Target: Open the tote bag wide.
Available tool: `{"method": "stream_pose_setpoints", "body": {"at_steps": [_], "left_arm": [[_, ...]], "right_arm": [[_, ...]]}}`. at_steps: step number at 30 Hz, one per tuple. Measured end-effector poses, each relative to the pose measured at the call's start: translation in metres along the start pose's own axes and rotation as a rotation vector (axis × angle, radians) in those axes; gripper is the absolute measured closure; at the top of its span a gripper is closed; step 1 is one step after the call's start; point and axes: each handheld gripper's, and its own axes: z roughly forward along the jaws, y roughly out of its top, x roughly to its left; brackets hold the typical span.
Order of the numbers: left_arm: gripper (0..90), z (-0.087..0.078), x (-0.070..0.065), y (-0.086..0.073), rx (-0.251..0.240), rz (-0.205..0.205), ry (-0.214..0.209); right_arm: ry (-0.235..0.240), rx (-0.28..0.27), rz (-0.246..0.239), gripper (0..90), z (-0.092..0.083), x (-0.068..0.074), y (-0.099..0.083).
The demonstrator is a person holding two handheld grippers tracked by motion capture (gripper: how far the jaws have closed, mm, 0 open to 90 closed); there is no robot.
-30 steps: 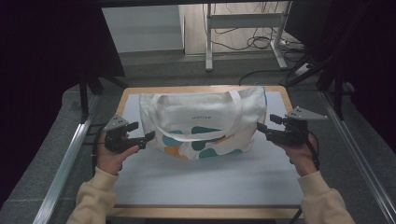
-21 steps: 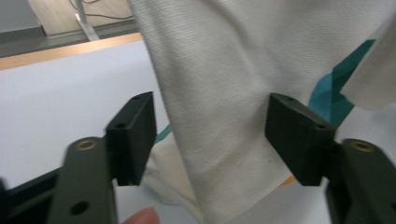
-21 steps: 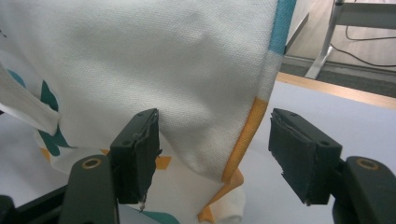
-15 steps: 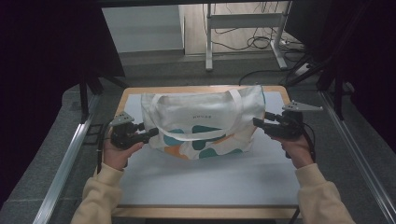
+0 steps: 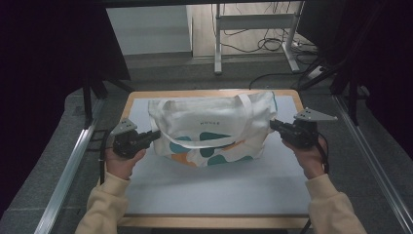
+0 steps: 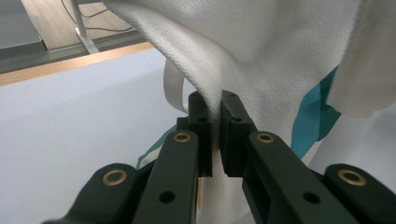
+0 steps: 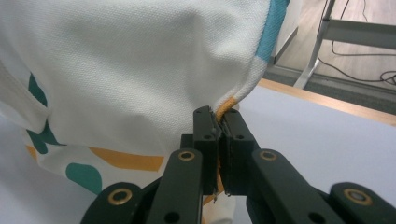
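Right gripper [image 7: 218, 122] seen along its own two black jaws, which rise from the bottom edge and have just been closing; they now pinch a fold of the white canvas bag [image 7: 140, 60] between them. The pinched spot is a lower corner of the bag, where an orange patch [image 7: 227, 104] meets the fabric edge. Teal and orange shapes [image 7: 84, 175] mark the cloth at lower left. A pale desk [image 7: 322, 140] with a wooden edge [image 7: 327, 100] lies at right; beyond it, a metal frame leg [image 7: 317, 44] and floor cables [image 7: 369, 49].
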Motion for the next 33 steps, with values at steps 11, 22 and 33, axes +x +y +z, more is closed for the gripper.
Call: {"method": "stream_pose_setpoints", "body": {"at_steps": [11, 22, 33], "left_arm": [[85.3, -0.009, -0.005, -0.011, -0.025, 0.014, -0.018], [85.3, -0.015, -0.010, -0.023, -0.035, 0.031, -0.038], [85.6, -0.006, -0.012, -0.031, 0.001, 0.031, -0.034]], "right_arm": [[0.006, -0.046, -0.014, 85.3, -0.013, 0.008, -0.017], [0.020, -0.058, -0.019, 85.4, -0.019, 0.012, -0.028], [0.021, -0.018, -0.007, 85.4, -0.011, 0.013, -0.042]]}}
